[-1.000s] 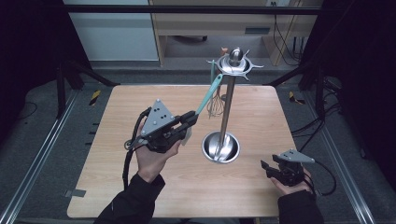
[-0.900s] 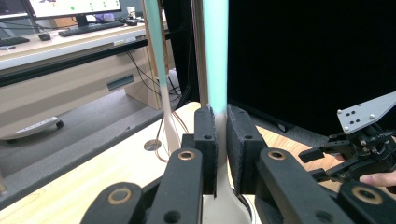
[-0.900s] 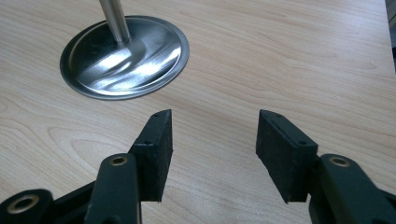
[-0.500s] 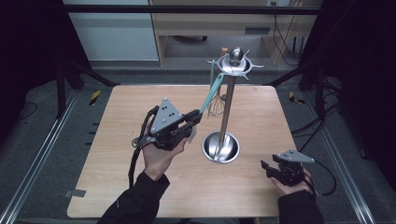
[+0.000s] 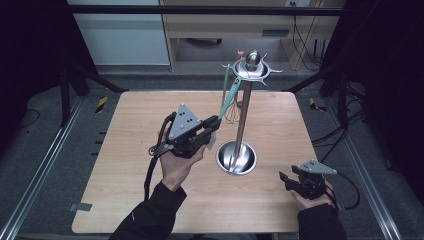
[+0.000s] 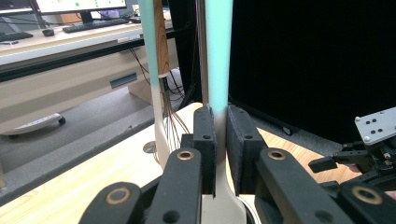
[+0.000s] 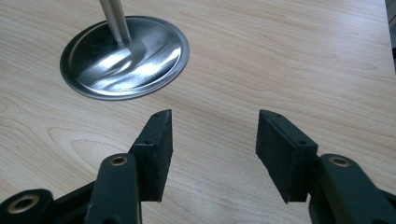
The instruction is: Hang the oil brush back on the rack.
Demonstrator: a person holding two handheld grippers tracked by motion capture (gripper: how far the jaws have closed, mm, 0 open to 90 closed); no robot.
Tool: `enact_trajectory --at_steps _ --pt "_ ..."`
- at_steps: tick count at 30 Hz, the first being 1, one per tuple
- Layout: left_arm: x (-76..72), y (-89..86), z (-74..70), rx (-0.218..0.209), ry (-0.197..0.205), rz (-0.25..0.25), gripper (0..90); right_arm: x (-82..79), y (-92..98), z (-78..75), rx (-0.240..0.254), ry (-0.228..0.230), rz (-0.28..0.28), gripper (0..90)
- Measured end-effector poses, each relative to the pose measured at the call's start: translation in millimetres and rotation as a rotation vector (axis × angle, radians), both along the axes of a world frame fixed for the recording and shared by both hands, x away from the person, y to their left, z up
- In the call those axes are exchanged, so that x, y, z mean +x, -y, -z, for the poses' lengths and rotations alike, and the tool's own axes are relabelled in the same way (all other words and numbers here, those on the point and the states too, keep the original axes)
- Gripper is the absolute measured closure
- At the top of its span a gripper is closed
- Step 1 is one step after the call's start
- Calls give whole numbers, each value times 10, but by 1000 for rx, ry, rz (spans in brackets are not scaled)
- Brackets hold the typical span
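**Left gripper clamped on a hanging spatula**

Nearest, low on the table (image 5: 125, 200): right gripper (image 5: 286, 178), jaws wide apart with nothing between them, resting just short of the stand's round steel base (image 7: 125, 58). Farther in: left gripper (image 5: 216, 123), raised and tilted up, jaws closed tight on the pale lower end of the turquoise spatula (image 6: 218, 70). Beyond, hanging from the stand's top ring (image 5: 251, 70) beside the pole: the spatula's handle, a whisk (image 5: 231, 114) alongside.
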State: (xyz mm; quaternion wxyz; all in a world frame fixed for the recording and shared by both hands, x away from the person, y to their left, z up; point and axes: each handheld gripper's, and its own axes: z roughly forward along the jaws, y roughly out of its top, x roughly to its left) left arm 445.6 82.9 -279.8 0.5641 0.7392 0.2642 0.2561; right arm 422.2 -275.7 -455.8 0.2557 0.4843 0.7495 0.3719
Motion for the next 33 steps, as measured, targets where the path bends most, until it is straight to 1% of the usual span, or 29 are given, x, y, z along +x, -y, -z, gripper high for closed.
enact_trajectory --at_steps 3,8,12,18,23,30,33 --pt "12 11 12 -2 3 -2 826 1 -2 1 -1 1 0 462" --pt "38 37 33 -14 -5 2 824 2 0 1 -3 2 -1 462" --pt "63 62 46 -12 -12 -1 823 1 -3 2 -3 0 -2 462" --pt "96 105 62 -5 -8 -8 821 -1 -6 2 -3 1 -2 462" --pt "133 135 83 -10 -22 -6 815 0 -5 2 -3 1 -3 461" --pt "150 120 105 5 -32 -11 770 -1 -2 0 -6 3 -3 461" --pt "151 83 126 11 -46 -9 741 -2 2 -2 -5 3 -2 461"
